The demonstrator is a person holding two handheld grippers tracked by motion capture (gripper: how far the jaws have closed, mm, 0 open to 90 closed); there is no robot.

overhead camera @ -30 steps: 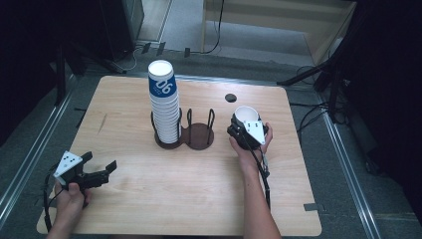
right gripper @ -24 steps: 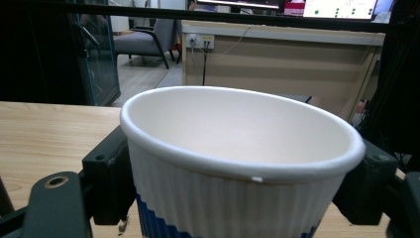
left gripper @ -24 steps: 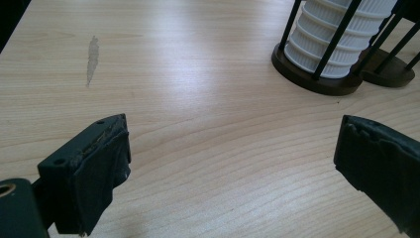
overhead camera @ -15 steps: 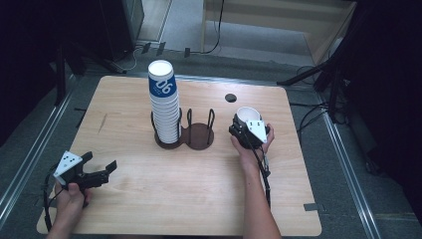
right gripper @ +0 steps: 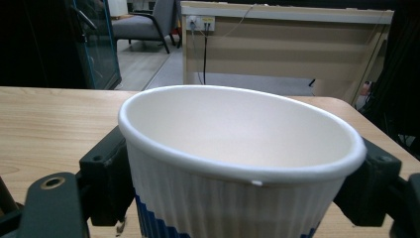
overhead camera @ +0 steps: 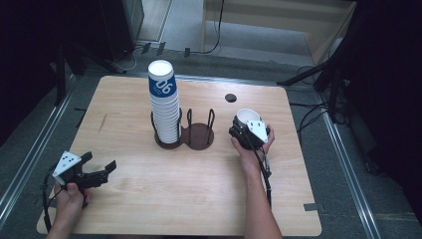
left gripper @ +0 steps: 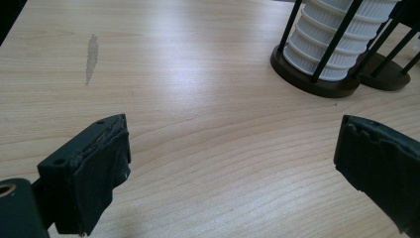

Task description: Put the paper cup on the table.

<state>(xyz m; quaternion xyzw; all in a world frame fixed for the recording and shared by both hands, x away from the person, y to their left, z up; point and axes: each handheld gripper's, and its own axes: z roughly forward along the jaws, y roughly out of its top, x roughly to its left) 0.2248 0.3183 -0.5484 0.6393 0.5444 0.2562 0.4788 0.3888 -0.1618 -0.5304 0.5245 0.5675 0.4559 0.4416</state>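
A white paper cup (overhead camera: pixel 245 117) with blue print low on its wall stands upright at the table's right, and my right gripper (overhead camera: pixel 247 130) is shut on it. In the right gripper view the cup (right gripper: pixel 237 134) sits between both jaws, its rim squeezed slightly oval. Those jaws have just been opening a little while the cup stays between them. A tall stack of white and blue cups (overhead camera: pixel 164 104) stands in the left slot of a dark wire holder (overhead camera: pixel 199 135). My left gripper (overhead camera: pixel 102 160) rests open at the table's front left with nothing between its jaws (left gripper: pixel 233 163).
The holder's right slot (overhead camera: pixel 201 132) has no cup in it. A small black round cap (overhead camera: pixel 230 98) sits in the wooden table (overhead camera: pixel 174 199) behind the cup. Cables trail on the floor to the right. The left gripper view has the stack's base (left gripper: pixel 341 44) at the upper right.
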